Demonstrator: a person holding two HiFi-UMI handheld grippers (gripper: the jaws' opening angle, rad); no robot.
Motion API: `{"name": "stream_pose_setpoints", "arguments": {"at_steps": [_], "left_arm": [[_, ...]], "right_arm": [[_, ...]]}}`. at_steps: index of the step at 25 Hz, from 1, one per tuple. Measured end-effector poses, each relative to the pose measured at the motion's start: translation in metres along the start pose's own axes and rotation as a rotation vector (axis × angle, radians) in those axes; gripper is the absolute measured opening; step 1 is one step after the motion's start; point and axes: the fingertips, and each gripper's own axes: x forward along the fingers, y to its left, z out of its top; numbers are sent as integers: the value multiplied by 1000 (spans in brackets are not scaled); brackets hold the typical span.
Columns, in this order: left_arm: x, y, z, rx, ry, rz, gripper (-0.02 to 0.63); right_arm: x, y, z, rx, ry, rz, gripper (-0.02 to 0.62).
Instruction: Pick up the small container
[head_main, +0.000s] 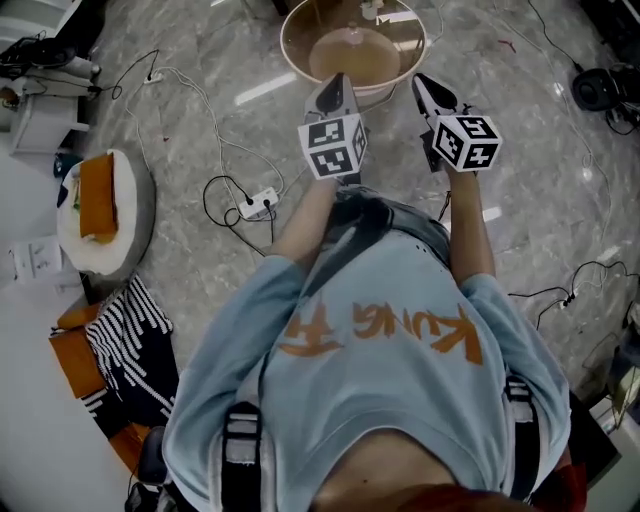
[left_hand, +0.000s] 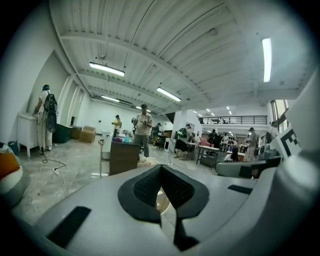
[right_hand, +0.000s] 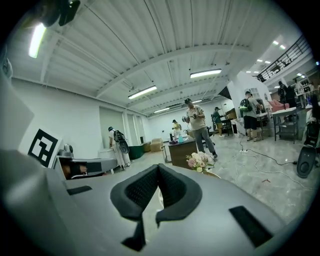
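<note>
Both the grey left gripper (head_main: 335, 85) and the grey right gripper (head_main: 428, 88) are closed on nothing. Open them before lowering toward the round tan table (head_main: 355, 50) at upper centre. The small container is presumably there, but it is indistinct.

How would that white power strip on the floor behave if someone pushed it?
The power strip looks small and plastic, so probably light. The floor is glossy, so it would likely slide easily. Its looped cables look floppy and would probably drag or tug it sideways.
</note>
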Motion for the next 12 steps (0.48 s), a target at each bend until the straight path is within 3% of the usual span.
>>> {"name": "stream_pose_setpoints", "arguments": {"at_steps": [12], "left_arm": [[187,94,8,66,212,-42,23]], "right_arm": [[198,-63,0,145,3,-27,12]]}}
